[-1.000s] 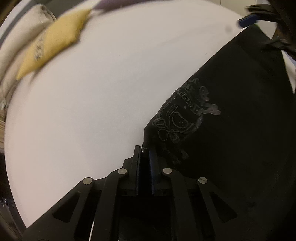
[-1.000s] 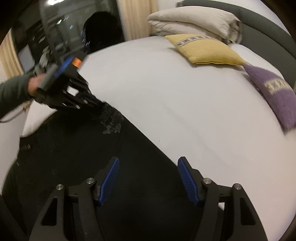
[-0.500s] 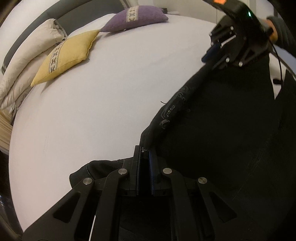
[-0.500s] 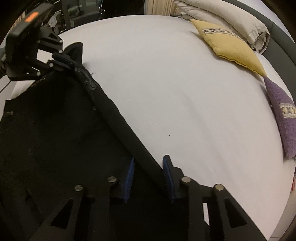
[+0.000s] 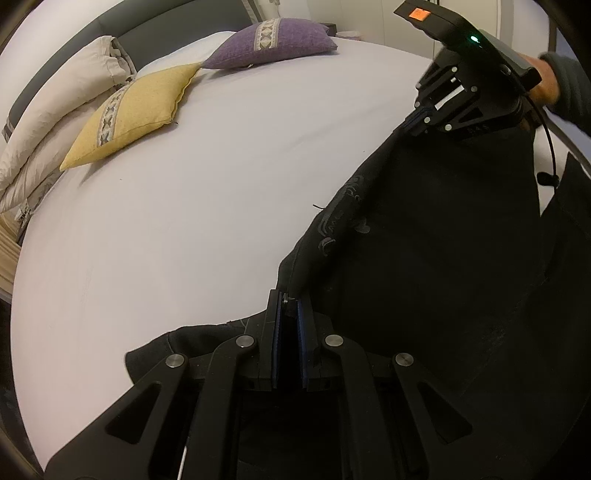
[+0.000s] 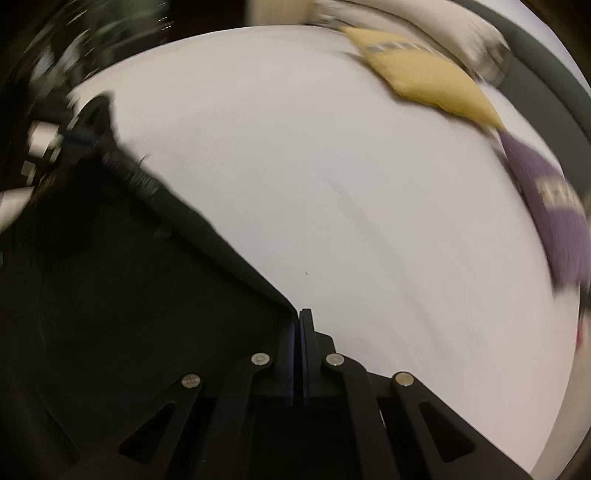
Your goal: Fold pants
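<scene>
Black pants lie on the white bed, with one edge pulled taut between my two grippers. My left gripper is shut on that edge low in the left wrist view. It shows blurred at the far left of the right wrist view. My right gripper is closing tight, its pads pressed on the edge of the pants. From the left wrist view the right gripper pinches the cloth at the upper right, held by a person's hand.
A yellow pillow and a purple pillow lie at the head of the bed, beside folded white bedding and a grey headboard. Bare white sheet spreads beyond the pants' edge.
The right gripper's jaws went from wide apart to shut on the pants' edge. The left gripper rose with its corner, and the edge now runs taut between the two.
</scene>
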The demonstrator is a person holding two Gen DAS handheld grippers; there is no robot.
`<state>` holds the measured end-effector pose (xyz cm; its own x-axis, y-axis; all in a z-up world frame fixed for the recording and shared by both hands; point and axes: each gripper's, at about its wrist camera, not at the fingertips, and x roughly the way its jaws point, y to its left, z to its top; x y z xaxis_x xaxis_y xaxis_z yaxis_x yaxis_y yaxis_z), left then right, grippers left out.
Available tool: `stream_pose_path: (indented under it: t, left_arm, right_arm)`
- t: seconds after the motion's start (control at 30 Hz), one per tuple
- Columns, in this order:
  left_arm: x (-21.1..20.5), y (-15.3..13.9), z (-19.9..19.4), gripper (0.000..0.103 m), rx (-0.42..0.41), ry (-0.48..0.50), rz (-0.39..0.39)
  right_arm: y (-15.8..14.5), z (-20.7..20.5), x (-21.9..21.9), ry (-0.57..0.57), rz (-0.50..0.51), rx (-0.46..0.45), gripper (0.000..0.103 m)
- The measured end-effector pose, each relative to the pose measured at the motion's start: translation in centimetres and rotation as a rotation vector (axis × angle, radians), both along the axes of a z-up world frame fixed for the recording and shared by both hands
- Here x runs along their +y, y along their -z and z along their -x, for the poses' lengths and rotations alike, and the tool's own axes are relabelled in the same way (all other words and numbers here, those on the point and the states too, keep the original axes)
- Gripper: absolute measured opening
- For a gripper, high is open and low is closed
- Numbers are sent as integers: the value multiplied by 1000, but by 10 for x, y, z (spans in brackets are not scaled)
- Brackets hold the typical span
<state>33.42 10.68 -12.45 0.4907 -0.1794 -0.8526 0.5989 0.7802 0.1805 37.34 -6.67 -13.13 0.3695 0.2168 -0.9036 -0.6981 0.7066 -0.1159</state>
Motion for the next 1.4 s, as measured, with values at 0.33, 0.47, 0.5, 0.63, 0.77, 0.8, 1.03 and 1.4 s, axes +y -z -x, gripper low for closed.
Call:
stream_pose_path:
  t: [0.33,0.47,0.5,0.63,0.77,0.8,1.03,1.4]
  left_arm:
    - [-10,-11,41,6,-14,5,46]
    - [-15,-17,76,6,-13,28,46]
    - [-18,-18,89,6,-11,31,51]
    - [-25,-25,135,6,-3,44,82]
    - [-33,-32,188,6,6,71,103]
    - [-36,-33,202,6,11,81,107]
    - [-67,-17,301,6,94,177,105]
    - [-86,0,370,6,98,212,12]
  right_arm:
    - [8,44,-28,408,-213,62,1]
    - [-14,73,-39,422,-245,16,1]
    - [-16,80,-41,429,-248,13,1]
    - [-23,117,-55,505,-314,25,1]
    - [-24,177,-69,558,-399,41,1]
    - [-25,191,-71,568,-416,45,1]
    - [0,261,-101,686,-557,158,1]
    - [0,327,-72,595,-393,84,2]
